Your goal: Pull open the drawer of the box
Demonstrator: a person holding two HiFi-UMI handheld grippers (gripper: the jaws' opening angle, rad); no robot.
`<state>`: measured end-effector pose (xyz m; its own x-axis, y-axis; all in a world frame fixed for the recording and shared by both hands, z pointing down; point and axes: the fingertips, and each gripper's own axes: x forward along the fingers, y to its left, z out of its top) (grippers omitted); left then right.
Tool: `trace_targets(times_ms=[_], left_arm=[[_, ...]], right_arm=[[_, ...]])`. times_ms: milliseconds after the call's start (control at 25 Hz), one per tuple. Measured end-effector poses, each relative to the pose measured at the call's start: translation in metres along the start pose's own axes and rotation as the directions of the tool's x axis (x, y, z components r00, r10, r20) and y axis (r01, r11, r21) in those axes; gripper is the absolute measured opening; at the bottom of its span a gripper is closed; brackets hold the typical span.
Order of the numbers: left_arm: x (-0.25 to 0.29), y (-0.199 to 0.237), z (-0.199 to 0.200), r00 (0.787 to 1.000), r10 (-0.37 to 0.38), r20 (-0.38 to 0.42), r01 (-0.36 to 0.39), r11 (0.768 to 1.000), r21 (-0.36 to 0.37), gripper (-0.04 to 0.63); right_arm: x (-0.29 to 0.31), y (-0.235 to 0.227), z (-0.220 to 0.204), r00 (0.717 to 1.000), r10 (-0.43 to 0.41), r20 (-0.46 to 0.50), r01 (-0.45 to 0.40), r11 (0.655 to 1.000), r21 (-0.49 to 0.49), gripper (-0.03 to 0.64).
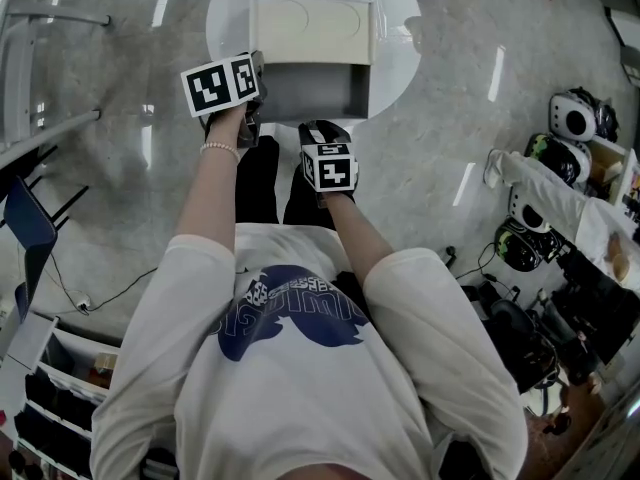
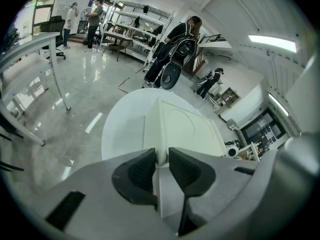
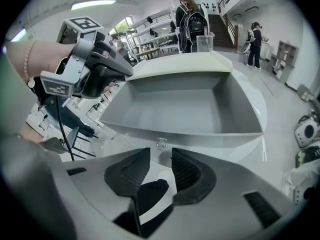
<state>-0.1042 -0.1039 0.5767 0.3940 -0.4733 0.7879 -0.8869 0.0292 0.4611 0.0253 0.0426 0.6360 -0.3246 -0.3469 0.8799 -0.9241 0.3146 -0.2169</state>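
The white box (image 1: 310,26) sits at 12 o'clock on the round tabletop (image 1: 225,28), with its grey drawer (image 1: 305,90) pulled out toward 6 o'clock. The left tongs (image 2: 161,155) pinch the box's corner at the drawer's 9 o'clock. The right tongs (image 3: 160,154) stand wide and empty, the clear knob (image 3: 161,143) just ahead of them. The blue lettering on the shirt (image 1: 300,398) is unreadable.

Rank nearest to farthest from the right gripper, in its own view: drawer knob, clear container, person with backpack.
1. Drawer knob: centre, just ahead of the right gripper.
2. Clear container: beyond the box, upper right.
3. Person with backpack: far background, top centre.
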Motion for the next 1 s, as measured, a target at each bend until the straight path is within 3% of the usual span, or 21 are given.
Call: trace_targets(times_ms=[240,400,480,600,720,880,1000], left_arm=[[-0.003,0.001,0.000,0.999,-0.035,0.030,0.034,0.999,0.023,0.091],[-0.004,0.002,-0.001,0.994,-0.043,0.095,0.043,0.999,-0.001,0.106],[-0.007,0.001,-0.005,0.993,-0.034,0.111,0.037,0.999,-0.017,0.107],[-0.017,-0.002,-0.008,0.990,-0.009,0.144,0.012,1.000,-0.021,0.112],[-0.041,-0.007,-0.002,0.975,0.023,0.220,-0.025,1.000,0.006,0.112],[-0.088,-0.025,0.015,0.938,0.038,0.345,-0.059,0.997,0.051,0.112],[-0.134,-0.052,0.030,0.898,0.026,0.440,-0.074,0.993,0.091,0.112]], right_arm=[[-0.027,-0.018,-0.016,0.999,0.018,0.030,-0.020,0.997,0.079,0.137],[-0.053,-0.055,-0.010,0.993,-0.021,0.119,0.013,0.998,0.063,0.133],[-0.070,-0.075,0.003,0.980,-0.024,0.200,0.004,0.995,0.104,0.126],[-0.101,-0.103,0.035,0.931,-0.029,0.363,-0.047,0.979,0.197,0.123],[-0.131,-0.120,0.071,0.873,-0.041,0.485,-0.063,0.979,0.195,0.119],[-0.176,-0.125,0.126,0.791,-0.028,0.611,-0.064,0.990,0.128,0.109],[-0.215,-0.116,0.160,0.728,0.000,0.685,-0.071,0.995,0.076,0.103]])
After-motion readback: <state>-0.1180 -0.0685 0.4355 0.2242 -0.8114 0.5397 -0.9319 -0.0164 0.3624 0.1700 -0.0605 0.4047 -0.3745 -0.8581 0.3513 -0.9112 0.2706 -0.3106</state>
